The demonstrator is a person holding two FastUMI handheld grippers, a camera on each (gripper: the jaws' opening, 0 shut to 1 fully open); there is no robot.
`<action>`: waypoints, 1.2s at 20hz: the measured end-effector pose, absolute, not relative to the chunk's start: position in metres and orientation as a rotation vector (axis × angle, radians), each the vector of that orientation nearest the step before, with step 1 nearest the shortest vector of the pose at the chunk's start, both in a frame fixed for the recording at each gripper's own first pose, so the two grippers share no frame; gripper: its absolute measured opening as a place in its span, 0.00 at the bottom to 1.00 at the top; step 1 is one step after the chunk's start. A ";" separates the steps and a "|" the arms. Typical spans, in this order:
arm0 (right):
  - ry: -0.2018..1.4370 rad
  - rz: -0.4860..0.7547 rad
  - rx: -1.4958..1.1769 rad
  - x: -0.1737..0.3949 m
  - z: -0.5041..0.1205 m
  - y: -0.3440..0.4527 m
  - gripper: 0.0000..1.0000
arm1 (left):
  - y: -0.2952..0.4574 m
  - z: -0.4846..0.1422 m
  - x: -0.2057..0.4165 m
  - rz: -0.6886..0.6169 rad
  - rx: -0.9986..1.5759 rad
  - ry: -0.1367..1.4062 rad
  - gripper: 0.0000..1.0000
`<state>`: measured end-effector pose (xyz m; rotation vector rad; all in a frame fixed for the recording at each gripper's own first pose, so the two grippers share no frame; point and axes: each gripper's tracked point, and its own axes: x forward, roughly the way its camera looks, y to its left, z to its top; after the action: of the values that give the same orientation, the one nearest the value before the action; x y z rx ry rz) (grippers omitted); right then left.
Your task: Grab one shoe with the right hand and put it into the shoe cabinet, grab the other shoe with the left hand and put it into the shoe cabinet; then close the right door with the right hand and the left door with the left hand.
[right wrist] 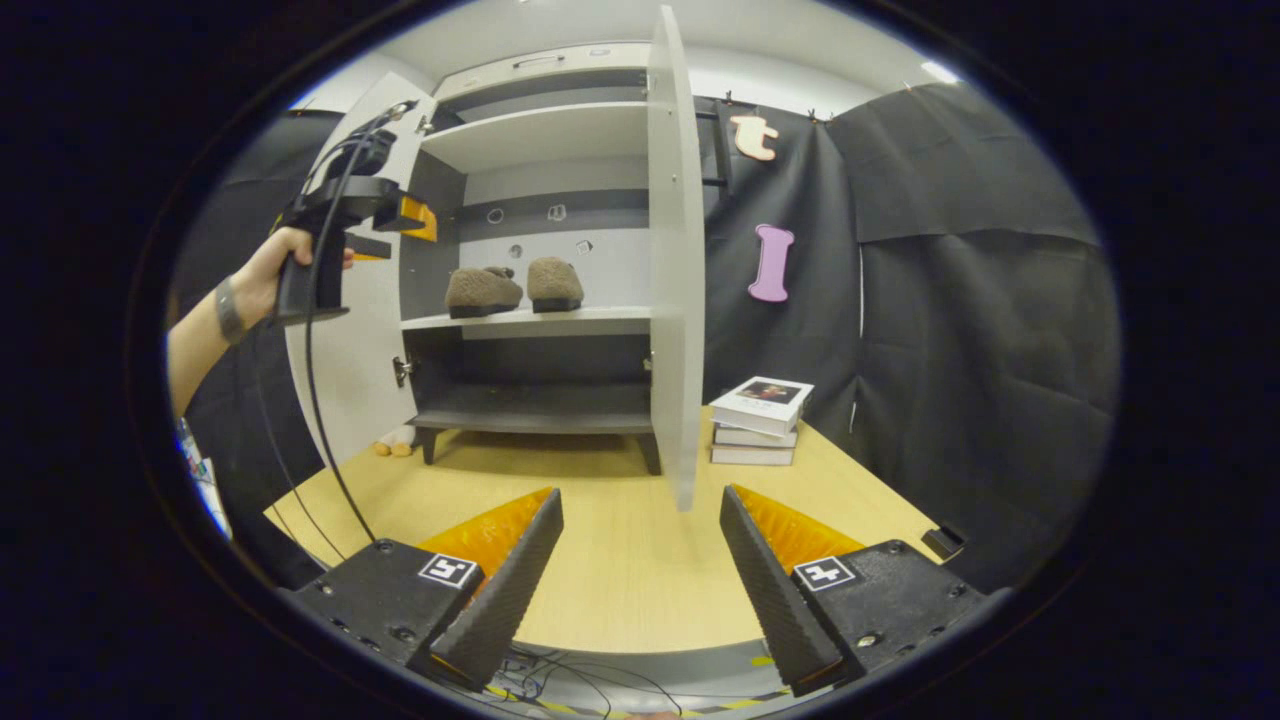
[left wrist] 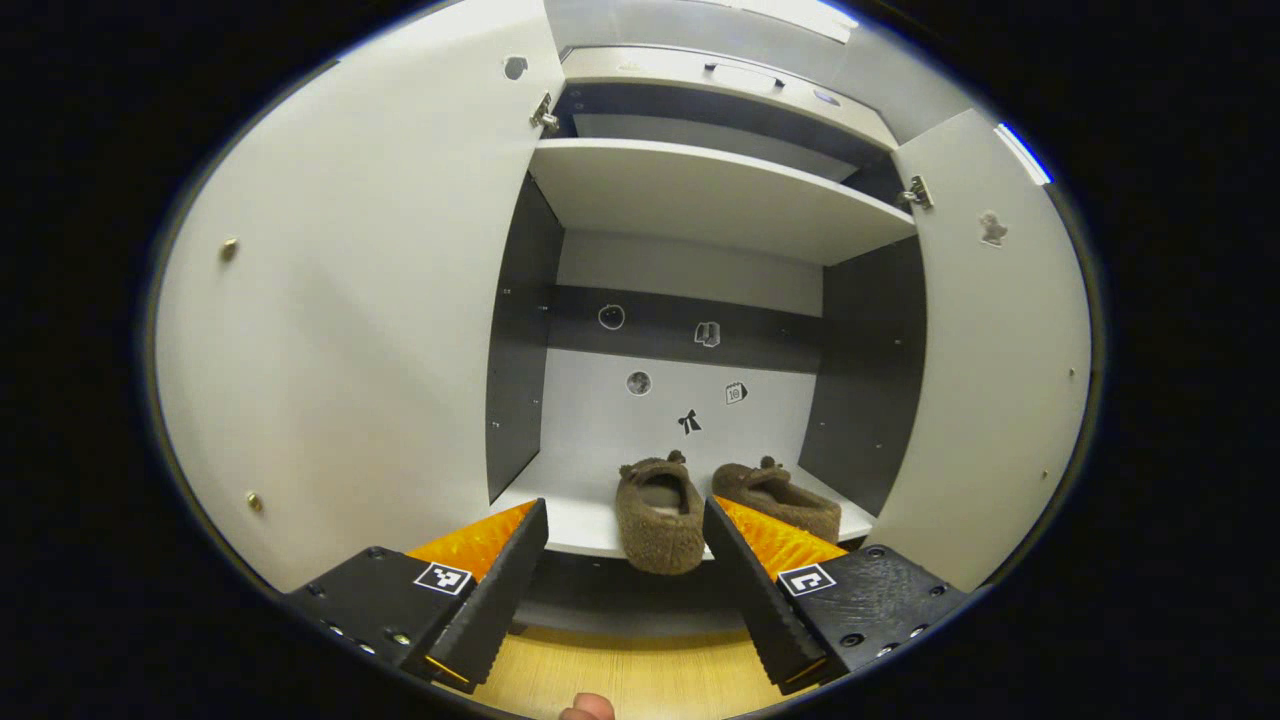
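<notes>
Now both shoes (left wrist: 660, 515) sit side by side on the middle shelf (left wrist: 590, 535) of the shoe cabinet (right wrist: 540, 250), and we hold the left gripper (left wrist: 625, 560) just in front of them, jaws spread and empty; the right gripper (right wrist: 640, 560) hangs low over the table (right wrist: 620, 560), likewise spread and holding nothing. The doors remain to be shut. The near shoe's heel seems to overhang the shelf edge, though the fisheye makes this hard to judge, so a closing door could catch it and bounce back or nudge the shoe off. The right door (right wrist: 675, 260) stands edge-on to us and could be missed or clipped by a finger. The right gripper view gives us the stack of books (right wrist: 760, 420) beside that door; the left gripper view gives the inner face of the left door (left wrist: 340, 330).
</notes>
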<state>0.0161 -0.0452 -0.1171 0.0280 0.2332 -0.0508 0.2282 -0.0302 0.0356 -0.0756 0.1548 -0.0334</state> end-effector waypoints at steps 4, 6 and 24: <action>0.251 -0.006 0.048 0.018 -0.121 -0.033 1.00 | -0.032 0.022 0.177 -0.040 -0.026 0.095 0.95; 0.254 0.009 0.055 0.020 -0.121 -0.030 1.00 | -0.039 0.005 0.145 -0.060 -0.055 0.105 0.95; -0.093 -0.169 0.052 0.063 0.068 -0.175 0.99 | -0.090 -0.053 0.032 -0.158 -0.065 0.173 0.95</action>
<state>0.0627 -0.1746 0.0684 0.0518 -0.0929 -0.1694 0.0322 -0.0902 -0.0534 -0.0646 0.1727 -0.1580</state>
